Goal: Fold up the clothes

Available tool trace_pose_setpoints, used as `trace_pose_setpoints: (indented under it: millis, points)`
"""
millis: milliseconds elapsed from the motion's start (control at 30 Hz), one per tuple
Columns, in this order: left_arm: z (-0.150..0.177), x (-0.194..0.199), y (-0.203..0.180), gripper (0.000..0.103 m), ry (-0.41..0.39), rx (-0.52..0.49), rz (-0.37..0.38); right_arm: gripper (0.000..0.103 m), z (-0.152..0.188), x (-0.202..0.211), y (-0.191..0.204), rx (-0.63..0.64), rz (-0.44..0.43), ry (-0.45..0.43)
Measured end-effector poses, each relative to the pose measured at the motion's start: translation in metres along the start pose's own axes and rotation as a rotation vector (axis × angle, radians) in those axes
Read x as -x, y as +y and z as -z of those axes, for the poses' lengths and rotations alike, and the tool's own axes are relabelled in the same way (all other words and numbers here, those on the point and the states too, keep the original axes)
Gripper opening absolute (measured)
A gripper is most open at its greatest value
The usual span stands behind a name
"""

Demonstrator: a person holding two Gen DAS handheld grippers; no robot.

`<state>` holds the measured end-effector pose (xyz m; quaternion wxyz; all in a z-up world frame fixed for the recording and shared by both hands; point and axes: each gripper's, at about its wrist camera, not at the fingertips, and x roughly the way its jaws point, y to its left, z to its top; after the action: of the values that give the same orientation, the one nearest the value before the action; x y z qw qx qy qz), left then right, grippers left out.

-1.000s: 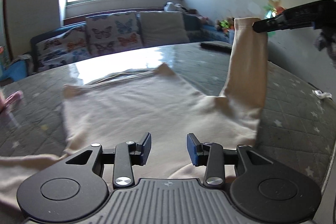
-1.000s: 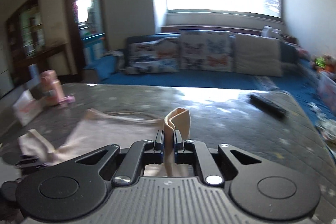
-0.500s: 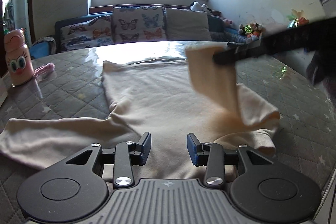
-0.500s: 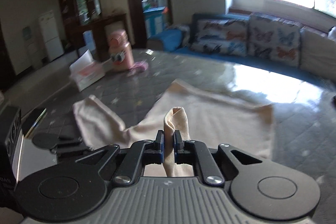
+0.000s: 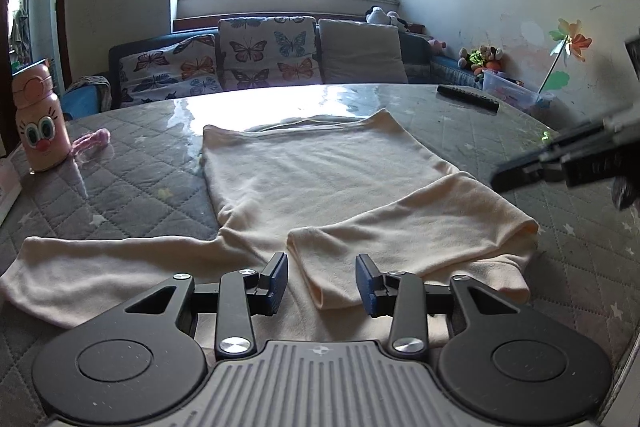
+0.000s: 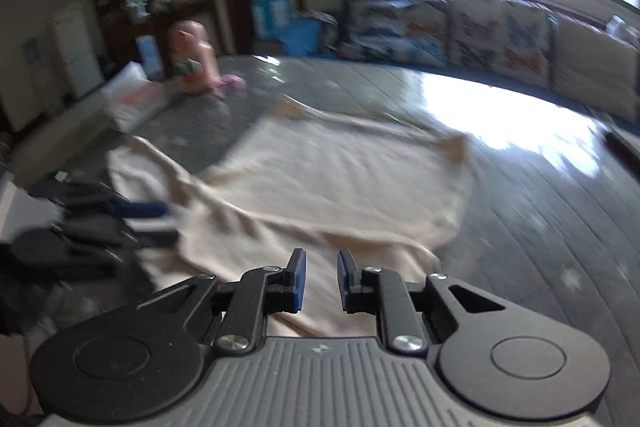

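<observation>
A cream long-sleeved top [image 5: 320, 183] lies flat on the grey quilted table [image 5: 132, 195]. Its right sleeve [image 5: 404, 231] is folded across the body; its left sleeve [image 5: 100, 259] stretches out to the left. My left gripper [image 5: 322, 281] is open and empty, low over the near hem beside the folded sleeve's cuff. My right gripper [image 6: 319, 281] is open and empty above the top's right edge [image 6: 340, 187]; it also shows in the left wrist view [image 5: 560, 159] at the right. The left gripper shows blurred in the right wrist view [image 6: 132, 223].
A pink cartoon bottle [image 5: 36, 123] and a pink strap [image 5: 90, 143] stand at the table's left. A black remote [image 5: 468, 98] lies at the far right. A white box [image 6: 132, 103] sits at the left edge. A sofa with butterfly cushions [image 5: 264, 51] is behind.
My right gripper carried the right sleeve over the top's body, let it go and opened, then drew back to the right. The sleeve now lies folded across the top.
</observation>
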<state>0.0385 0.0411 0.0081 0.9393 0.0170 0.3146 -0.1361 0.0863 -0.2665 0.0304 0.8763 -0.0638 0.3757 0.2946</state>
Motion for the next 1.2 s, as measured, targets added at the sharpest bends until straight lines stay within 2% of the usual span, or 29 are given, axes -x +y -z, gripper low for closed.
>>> trace_pose_setpoints:
  millis: [133,233,300,400,633,967,1100,1200]
  points:
    - [-0.001,-0.015,-0.001,0.037,0.035,-0.003,-0.002,0.016,0.021,-0.002,-0.029,-0.079,0.041,0.029]
    - [0.001,-0.023,-0.002,0.028,0.060,-0.006,-0.006,0.016,0.030,-0.003,-0.040,-0.110,0.044,0.031]
    - [0.002,-0.026,-0.004,0.012,0.072,-0.012,-0.011,0.016,0.030,-0.005,-0.042,-0.111,0.035,0.026]
    - [0.000,-0.025,-0.005,0.006,0.064,-0.010,-0.024,0.016,0.024,-0.008,-0.041,-0.100,0.025,0.005]
    - [-0.024,0.004,-0.003,0.005,-0.038,-0.003,-0.044,0.016,0.018,-0.022,-0.035,-0.062,0.011,-0.002]
    - [-0.016,-0.010,0.003,0.006,0.045,0.007,-0.059,0.016,0.008,-0.033,-0.036,-0.030,0.033,-0.023]
    - [-0.009,-0.010,0.006,0.010,0.077,-0.010,-0.078,0.016,0.012,-0.052,-0.039,-0.008,0.068,0.010]
    - [-0.006,-0.007,0.009,0.011,0.084,-0.010,-0.090,0.016,0.012,-0.050,-0.039,0.009,0.082,0.013]
